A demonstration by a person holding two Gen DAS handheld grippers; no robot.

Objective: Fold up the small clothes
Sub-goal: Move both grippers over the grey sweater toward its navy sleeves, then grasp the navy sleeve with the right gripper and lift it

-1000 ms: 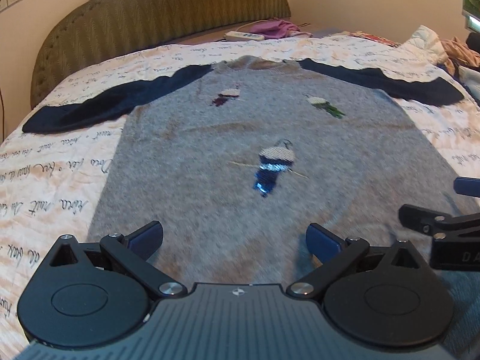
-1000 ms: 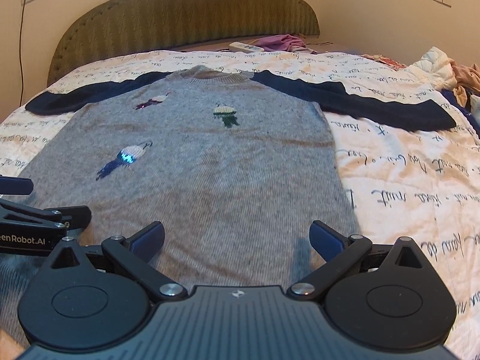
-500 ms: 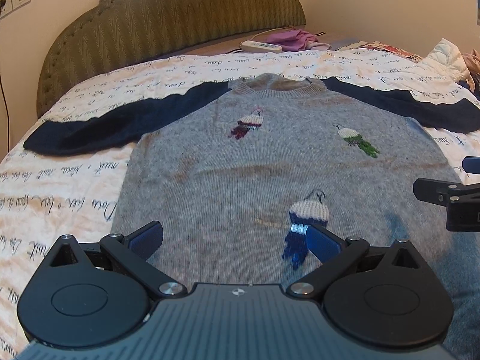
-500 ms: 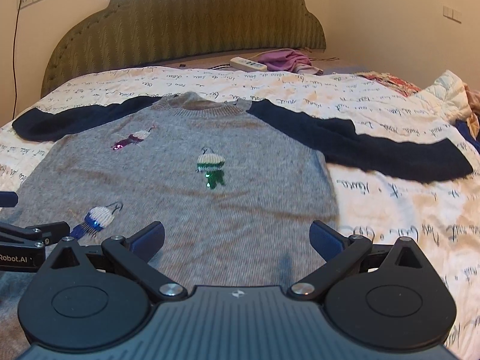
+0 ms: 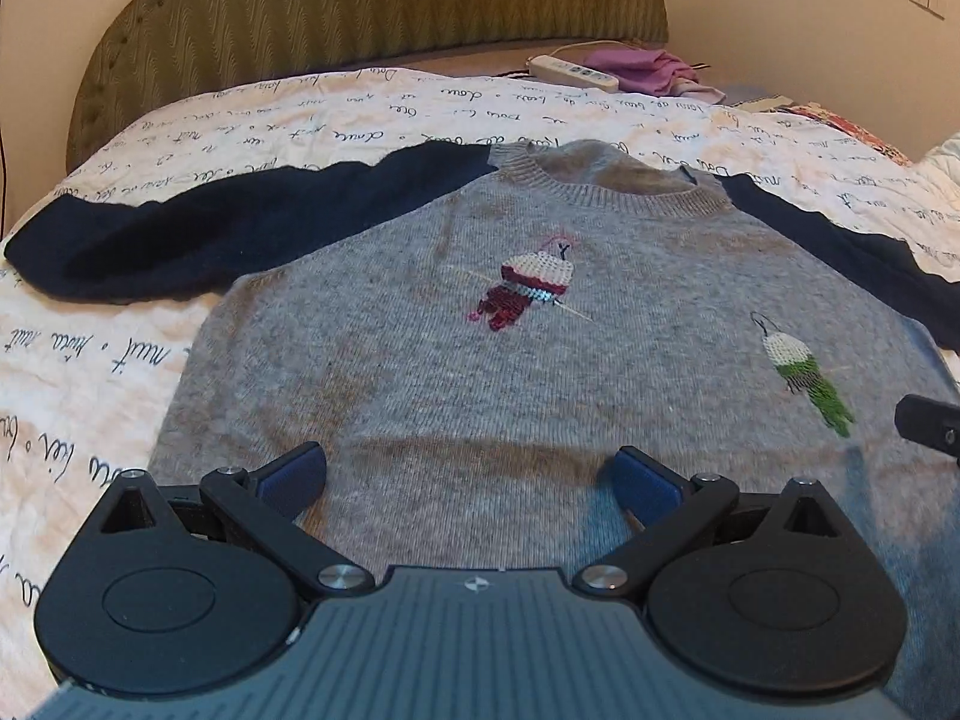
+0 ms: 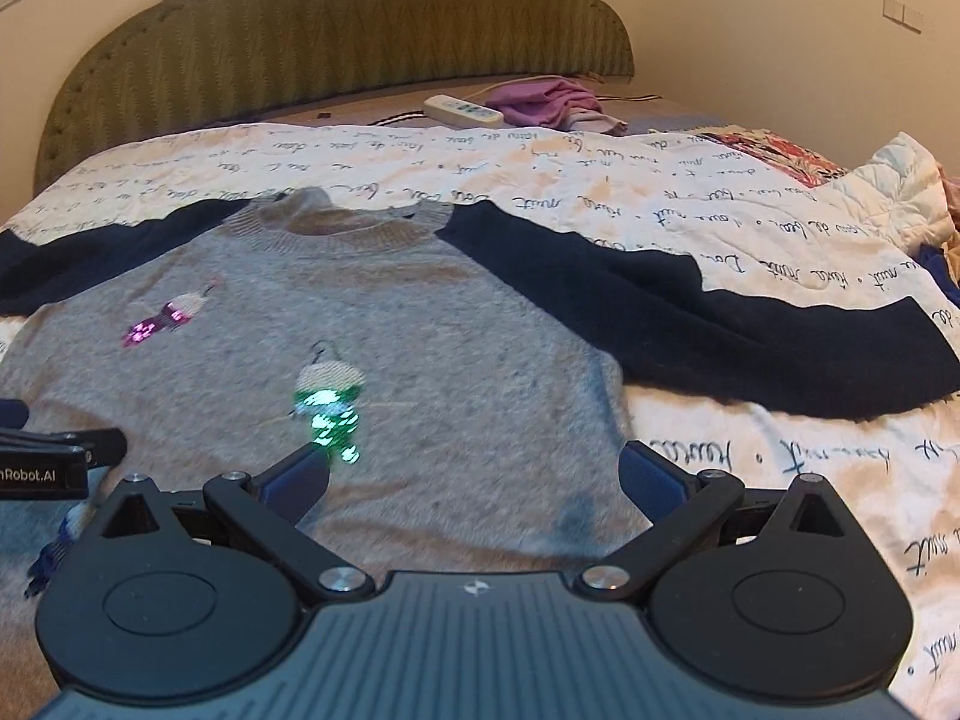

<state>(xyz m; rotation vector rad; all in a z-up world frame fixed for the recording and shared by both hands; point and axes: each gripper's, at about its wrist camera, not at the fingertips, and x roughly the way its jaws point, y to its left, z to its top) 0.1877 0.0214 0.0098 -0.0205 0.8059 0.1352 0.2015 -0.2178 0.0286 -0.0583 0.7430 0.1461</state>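
We held the left gripper [image 5: 471,477] and the right gripper [image 6: 474,474] with jaws spread wide, empty, over the grey sweater [image 5: 540,372], which lay flat on the script-printed bedspread [image 6: 600,180], navy sleeves [image 6: 720,318] stretched out sideways.

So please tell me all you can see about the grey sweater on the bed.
The grey sweater looks like soft knit, with a ribbed round collar and dark navy sleeves spread out to both sides. Three small beaded or sequined figures decorate the front: a red one, a green one and a blue one at the right view's edge. It lies flat, front up, unfolded, on the script-printed bedspread. Both open tools hover above it; none grips it.
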